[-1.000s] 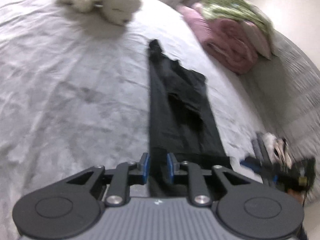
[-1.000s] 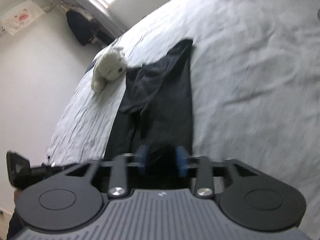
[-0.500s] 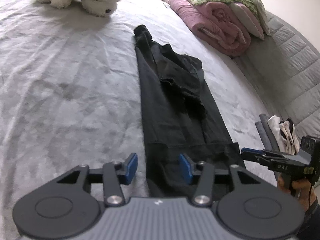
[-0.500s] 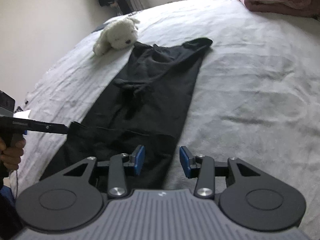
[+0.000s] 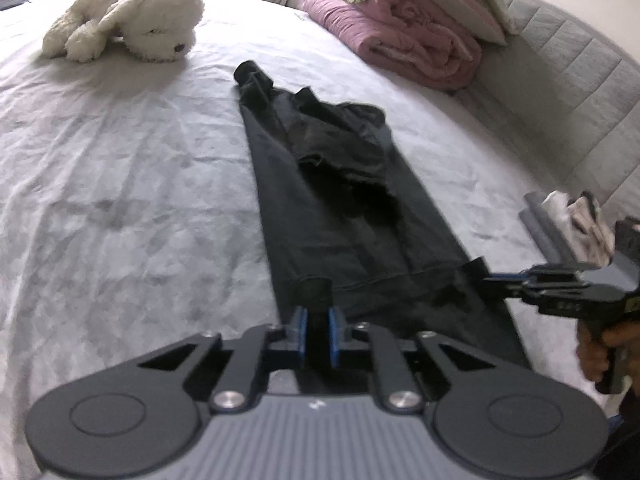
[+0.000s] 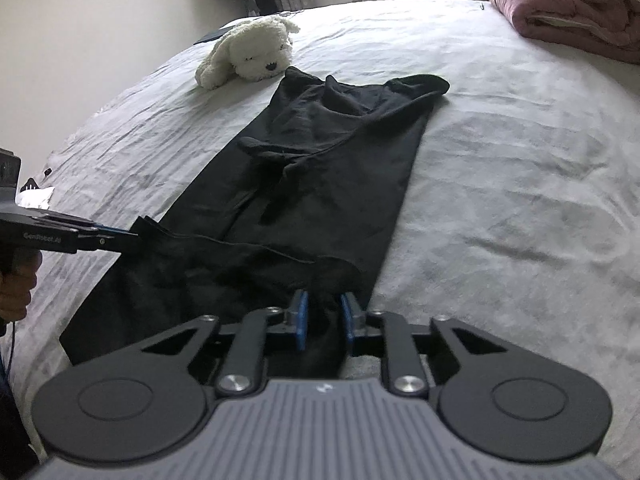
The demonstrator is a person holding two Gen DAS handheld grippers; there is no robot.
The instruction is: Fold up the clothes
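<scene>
fingers [image 5: 301, 330] closing on black garment [image 5: 340, 216] (both grippers).

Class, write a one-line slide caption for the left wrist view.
Left tongs closing on near hem of black garment spread on a grey bed.

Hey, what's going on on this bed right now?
A person is folding a black garment laid out long on a grey bed, holding a gripper in each hand. The left gripper and right gripper are each closing on a near corner of the garment, with cloth between the jaws. The fold itself hasn't started. A plush dog lies past the far end, and pink blankets are stacked by the headboard.
</scene>
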